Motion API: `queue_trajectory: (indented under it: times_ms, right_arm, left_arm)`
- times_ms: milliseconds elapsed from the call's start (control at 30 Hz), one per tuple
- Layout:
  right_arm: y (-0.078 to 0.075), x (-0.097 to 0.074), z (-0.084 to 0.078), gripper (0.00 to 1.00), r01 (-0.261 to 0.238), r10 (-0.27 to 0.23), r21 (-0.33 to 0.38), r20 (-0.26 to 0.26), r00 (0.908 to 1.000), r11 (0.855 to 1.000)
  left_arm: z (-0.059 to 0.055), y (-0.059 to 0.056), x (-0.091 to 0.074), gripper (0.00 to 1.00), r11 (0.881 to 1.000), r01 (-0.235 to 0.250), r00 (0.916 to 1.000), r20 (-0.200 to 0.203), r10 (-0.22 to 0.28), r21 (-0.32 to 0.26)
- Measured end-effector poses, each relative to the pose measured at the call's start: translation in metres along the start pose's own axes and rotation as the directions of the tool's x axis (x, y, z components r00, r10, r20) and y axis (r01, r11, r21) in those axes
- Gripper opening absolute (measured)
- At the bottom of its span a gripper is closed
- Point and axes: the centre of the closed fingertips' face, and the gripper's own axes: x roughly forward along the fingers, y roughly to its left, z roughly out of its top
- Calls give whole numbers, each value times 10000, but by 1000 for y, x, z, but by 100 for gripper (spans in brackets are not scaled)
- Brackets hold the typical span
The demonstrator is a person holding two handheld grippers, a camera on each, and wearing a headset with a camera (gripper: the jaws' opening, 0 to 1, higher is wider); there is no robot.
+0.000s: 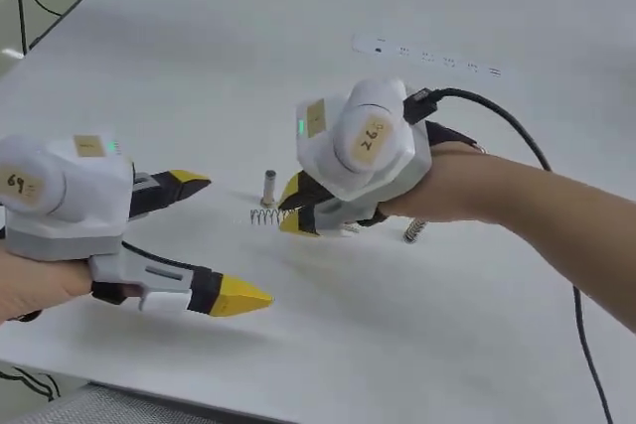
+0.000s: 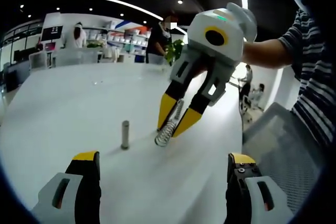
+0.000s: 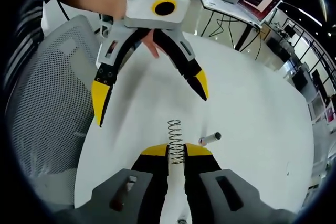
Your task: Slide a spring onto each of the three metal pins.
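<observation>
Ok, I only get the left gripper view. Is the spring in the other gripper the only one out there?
Observer: No. The head view shows a second spring lying on the table, just past the right hand-held gripper.
Operator: Is that gripper holding its spring properly?
Observer: In the right gripper view its jaws are closed on the held spring, which points straight out ahead of them.
Operator: Is anything plugged into it?
Observer: Yes. In the head view a black cable leaves the back of it and runs along behind the person's arm.
</observation>
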Motion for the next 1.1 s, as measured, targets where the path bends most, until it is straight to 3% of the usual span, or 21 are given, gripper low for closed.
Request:
queue_trajectory:
  times_ms: [300,667,867,1100]
  right_arm:
    - [8,-14,-21,8,309,-285,658,-367,9989,9974]
    - [21,-17,-42,8,585,-446,2086,-709,9965,9763]
    - [25,-19,-43,8,525,-413,2494,-499,9979,9670]
    - [26,-24,-41,8,595,-501,2496,-438,9978,9665]
  left_arm:
    - [2,-4,4,97,9998,142,9999,39,-142,139]
    - [5,-8,6,91,9991,288,9995,77,-290,324]
    - [5,-11,7,86,9983,393,9992,68,-396,427]
    - [7,-17,9,76,9958,694,9976,29,-697,594]
